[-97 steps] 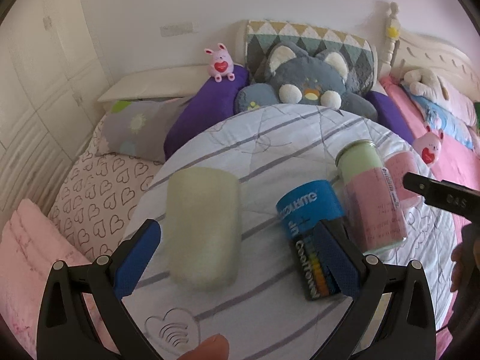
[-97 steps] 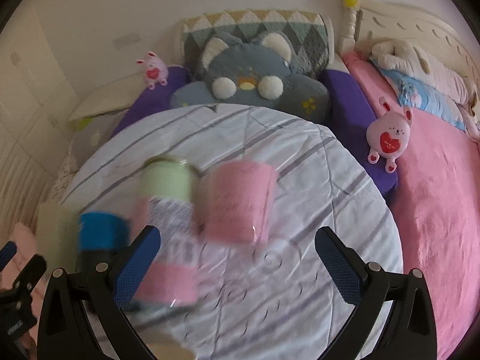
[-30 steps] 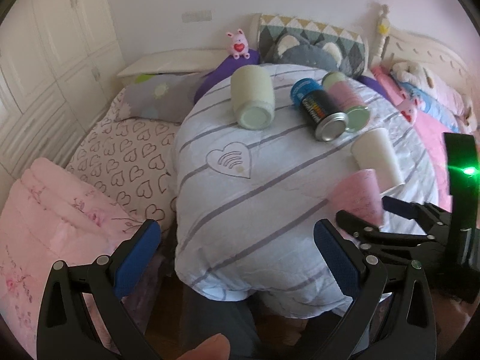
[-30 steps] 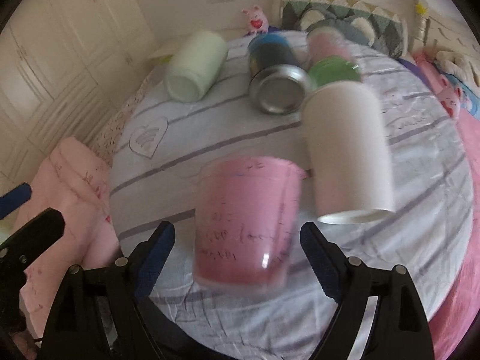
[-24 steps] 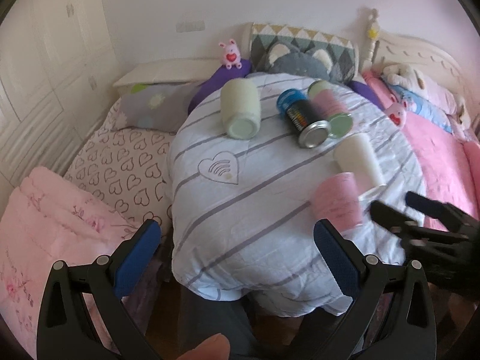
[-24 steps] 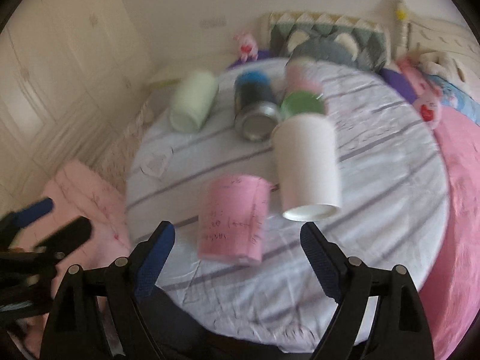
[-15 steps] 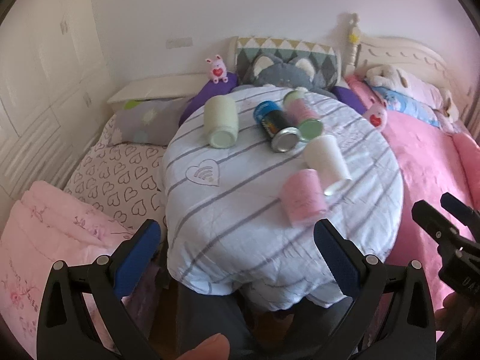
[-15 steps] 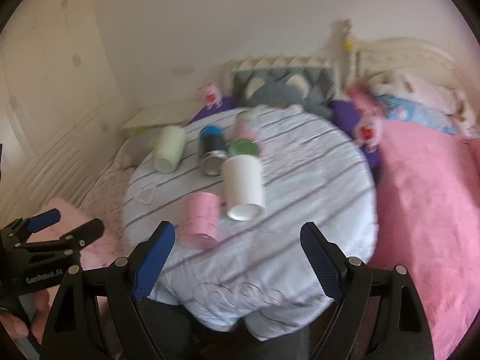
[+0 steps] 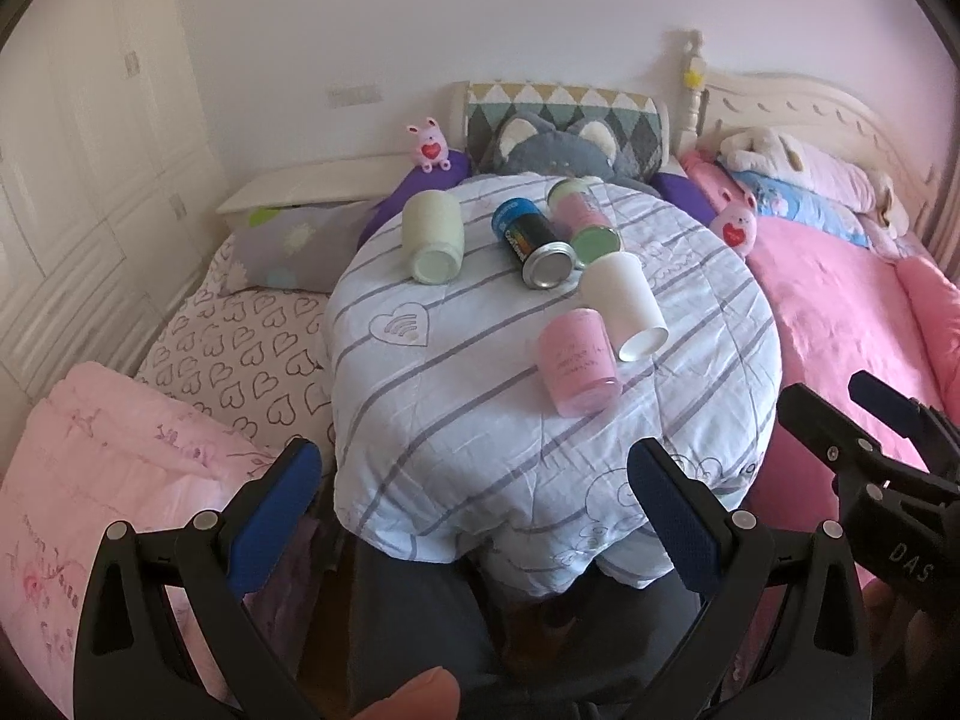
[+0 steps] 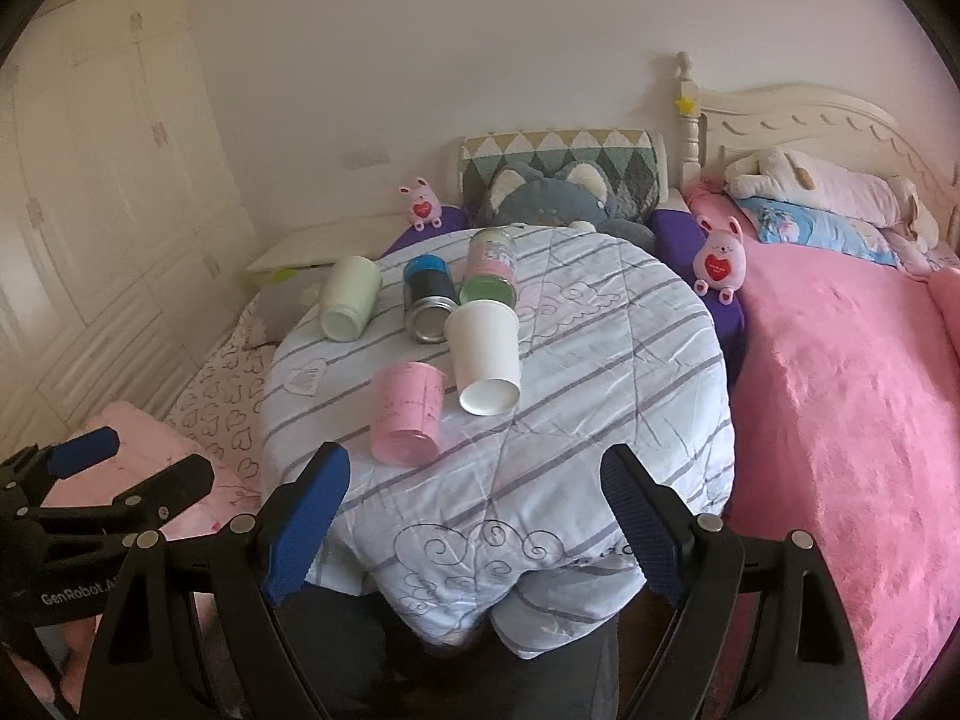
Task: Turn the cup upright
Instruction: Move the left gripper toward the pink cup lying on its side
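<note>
You are holding both tongs wide apart and empty. The left tongs (image 9: 468,480) are hanging off the near edge of the counter, blue pads clear of everything; the right tongs (image 10: 474,498) are hanging likewise, low and short of the rim, and are also showing at the right margin of the left view.

Outward from the pads, the round counter under a white quilt with grey stripes (image 10: 600,372) is carrying five vessels. Nearest you, the pink plastic cup (image 10: 406,411) is sitting mouth-down or tilted, wide rim toward you; which, I cannot tell. Just beside it, the white paper cup (image 10: 483,357) is lying on its side with one end facing you, the two touching or nearly so. Behind them are lying a pale green cylindrical tumbler (image 10: 350,296), a black can with a blue band (image 10: 427,297) and a pink jar with a green lid (image 10: 491,271).

Judgement: no cup is standing upright yet, and the step in hand is the approach. You are best served by closing the right tongs across the pink cup's mid-wall, lightly, since thin plastic is likely to buckle. Lift before turning, so the rim is clearing the soft quilt and is not nudging the white cup. Set it down flat; the padding is liable to tip it.
</note>
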